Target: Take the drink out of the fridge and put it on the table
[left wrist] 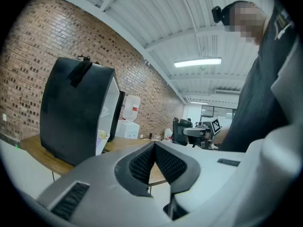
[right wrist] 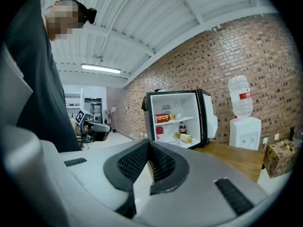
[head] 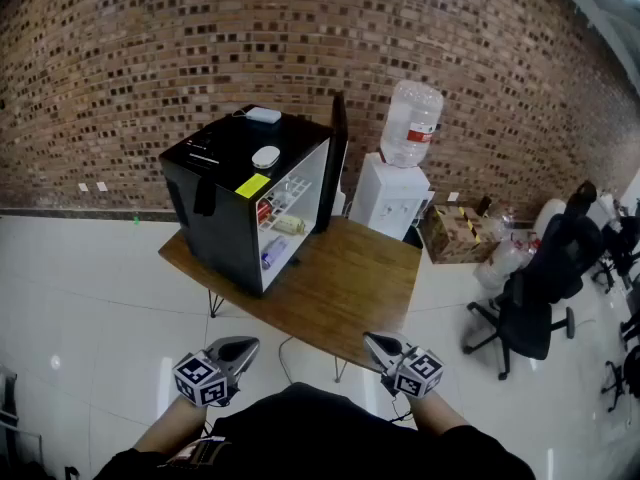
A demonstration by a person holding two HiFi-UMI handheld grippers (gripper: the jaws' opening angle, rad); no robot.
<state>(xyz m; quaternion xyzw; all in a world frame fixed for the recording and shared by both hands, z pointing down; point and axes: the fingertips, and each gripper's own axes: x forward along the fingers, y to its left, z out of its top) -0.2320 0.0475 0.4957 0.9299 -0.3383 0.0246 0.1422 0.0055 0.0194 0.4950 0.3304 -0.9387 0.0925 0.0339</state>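
Observation:
A black mini fridge (head: 240,193) stands with its door open on the left part of a wooden table (head: 350,293). The right gripper view shows its shelves: a red pack (right wrist: 163,117), a dark cola bottle (right wrist: 182,127) and a yellow bottle (right wrist: 184,137) lying on its side. In the head view the yellow bottle (head: 290,225) also shows. My left gripper (head: 250,345) and right gripper (head: 370,340) are held low near my body, well short of the table, both shut and empty. The left gripper (left wrist: 154,145) sees only the fridge's (left wrist: 75,110) black side.
A water dispenser (head: 400,183) with a large bottle stands behind the table against the brick wall. A cardboard box (head: 460,233) and black office chairs (head: 540,288) are to the right. White objects (head: 265,156) lie on the fridge top. The floor is white and glossy.

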